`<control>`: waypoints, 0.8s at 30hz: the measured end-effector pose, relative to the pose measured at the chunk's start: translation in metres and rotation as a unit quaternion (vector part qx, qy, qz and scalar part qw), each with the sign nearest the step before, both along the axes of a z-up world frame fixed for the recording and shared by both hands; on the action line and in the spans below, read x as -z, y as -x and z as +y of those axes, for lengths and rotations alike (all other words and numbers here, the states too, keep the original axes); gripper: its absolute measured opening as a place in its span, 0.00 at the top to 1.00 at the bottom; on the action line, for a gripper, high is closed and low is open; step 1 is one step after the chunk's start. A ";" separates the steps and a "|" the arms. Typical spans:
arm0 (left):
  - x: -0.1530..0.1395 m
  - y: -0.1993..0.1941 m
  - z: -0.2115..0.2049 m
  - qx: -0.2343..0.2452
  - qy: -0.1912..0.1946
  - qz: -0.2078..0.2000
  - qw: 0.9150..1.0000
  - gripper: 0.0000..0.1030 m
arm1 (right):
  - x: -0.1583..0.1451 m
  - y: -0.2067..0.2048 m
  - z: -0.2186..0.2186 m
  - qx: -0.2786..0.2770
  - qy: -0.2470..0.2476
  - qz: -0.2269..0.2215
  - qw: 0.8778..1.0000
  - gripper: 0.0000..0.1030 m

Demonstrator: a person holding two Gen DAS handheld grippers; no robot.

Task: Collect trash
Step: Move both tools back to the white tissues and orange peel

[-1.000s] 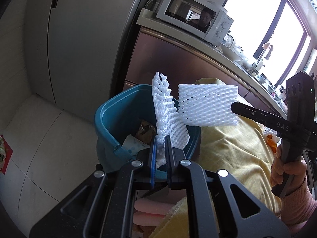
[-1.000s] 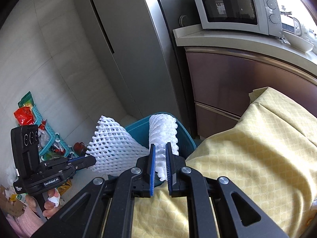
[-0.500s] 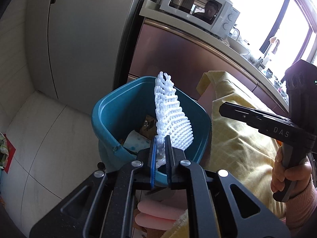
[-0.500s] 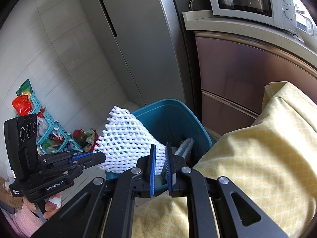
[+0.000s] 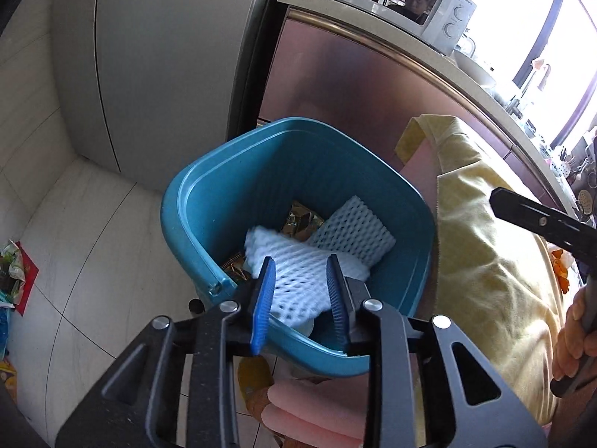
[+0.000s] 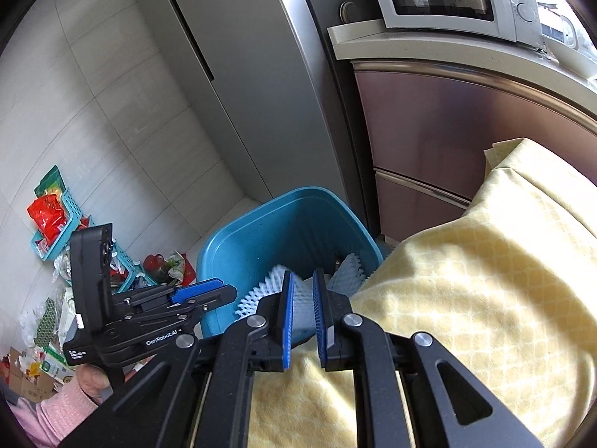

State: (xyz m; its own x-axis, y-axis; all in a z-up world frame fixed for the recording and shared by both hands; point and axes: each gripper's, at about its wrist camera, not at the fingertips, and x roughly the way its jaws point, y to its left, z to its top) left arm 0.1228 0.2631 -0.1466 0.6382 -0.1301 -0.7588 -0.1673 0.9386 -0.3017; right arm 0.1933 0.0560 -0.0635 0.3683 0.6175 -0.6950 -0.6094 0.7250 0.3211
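Two white foam nets lie inside the teal bin (image 5: 298, 171) at the frame's centre: one (image 5: 350, 229) flat against the far wall, the other (image 5: 298, 276) dropping between the opening jaws of the left gripper (image 5: 300, 295), no longer pinched. The right gripper (image 6: 303, 315) sits nearly clenched and empty. Wrappers (image 6: 164, 265) at the lower left of the right view look still uncollected.

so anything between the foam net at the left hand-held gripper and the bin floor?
Nothing visible. The foam net is already inside the blue bin, on other trash; the left hand-held gripper is opening around it.
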 end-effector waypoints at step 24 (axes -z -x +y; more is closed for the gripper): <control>-0.094 0.009 -0.194 0.240 -0.024 -0.130 0.962 0.52 | -0.051 0.052 -0.255 0.241 -0.010 -0.099 0.966 0.57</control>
State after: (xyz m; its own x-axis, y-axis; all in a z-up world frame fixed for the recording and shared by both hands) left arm 0.1141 0.0694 -0.0526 0.6819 -0.4269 -0.5940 0.3647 0.9023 -0.2298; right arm 0.1412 -0.1993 -0.0130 0.7403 0.3548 -0.5710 -0.2546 0.9341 0.2504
